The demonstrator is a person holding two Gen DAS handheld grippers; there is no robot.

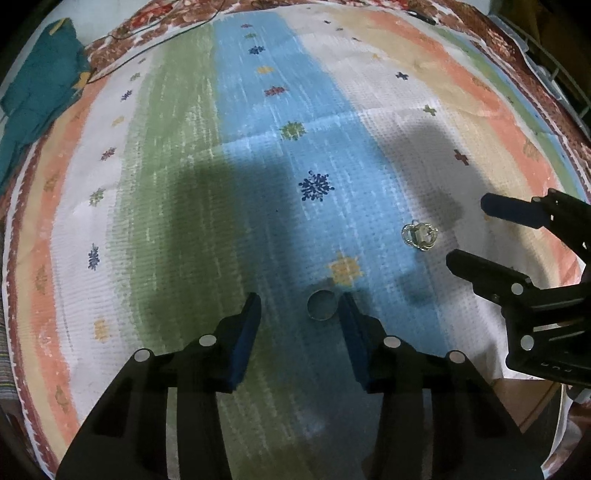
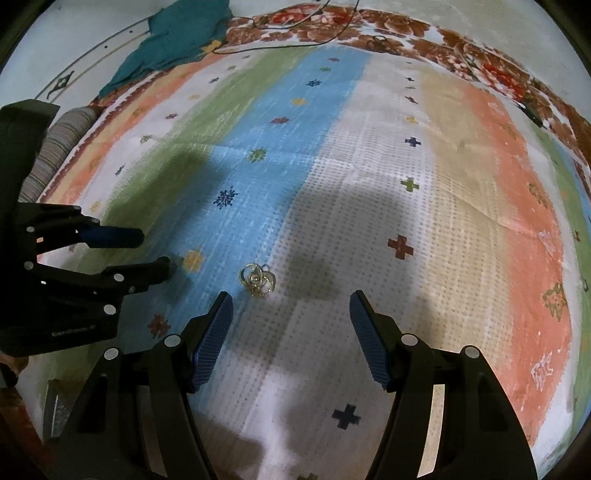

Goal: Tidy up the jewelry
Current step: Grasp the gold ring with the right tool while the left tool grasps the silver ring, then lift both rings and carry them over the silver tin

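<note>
Across a striped cloth [image 1: 184,155] spread over floral bedding [image 2: 406,29], with a teal garment [image 1: 40,85] bunched at the upper left of both views, found only two pieces of jewellery, both lying loose.

Held the left gripper [image 1: 299,301] partly open at the lower centre of its own view, with nothing pinched. Straddled a small plain ring [image 1: 322,305] lying flat on the blue stripe, just beside the finger on the right of the frame and clear of the other one.

Kept the right gripper [image 2: 290,306] wide open and empty, low in its own view. Aimed it at a tangle of rings [image 2: 258,280] just ahead of the finger on the left of the frame, on the edge between the blue and white stripes; not touched, as far as could be told.

Judged the task as barely begun: nothing lifted, nothing sorted, and no box, tray or dish visible anywhere to receive the pieces. Left to do: close on each piece, lift it, and set it down in order.
</note>
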